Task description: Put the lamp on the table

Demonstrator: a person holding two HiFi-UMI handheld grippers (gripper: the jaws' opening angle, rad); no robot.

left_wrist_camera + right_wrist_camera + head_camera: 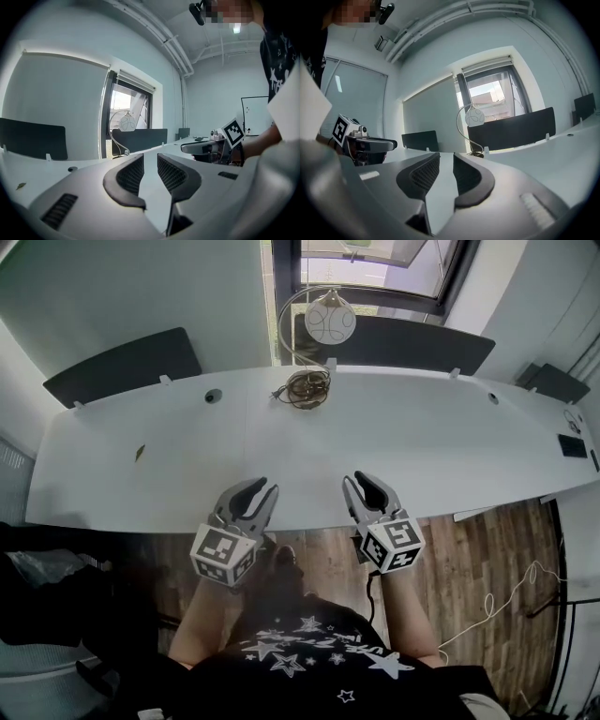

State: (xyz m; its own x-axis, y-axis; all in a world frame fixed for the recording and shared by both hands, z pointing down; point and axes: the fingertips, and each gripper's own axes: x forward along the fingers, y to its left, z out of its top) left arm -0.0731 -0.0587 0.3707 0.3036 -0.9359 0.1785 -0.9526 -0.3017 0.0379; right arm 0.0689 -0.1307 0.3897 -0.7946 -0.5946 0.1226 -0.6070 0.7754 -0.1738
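The lamp [330,321] has a round white head on a thin curved neck. It stands at the far edge of the white table [422,437], with its brown cord coiled [304,388] at the base. It also shows far off in the left gripper view as the lamp [127,123] and in the right gripper view as the lamp [476,117]. My left gripper [266,489] [150,159] hovers over the near table edge, open and empty. Beside it, my right gripper [357,478] [446,159] has a narrow gap between its jaws and holds nothing. Both are well short of the lamp.
Dark divider panels [122,362] [394,338] line the table's far side before a window. A small brown scrap [140,453] lies at the left, a black flat item [572,444] at the far right. A white cable [487,606] trails over the wooden floor.
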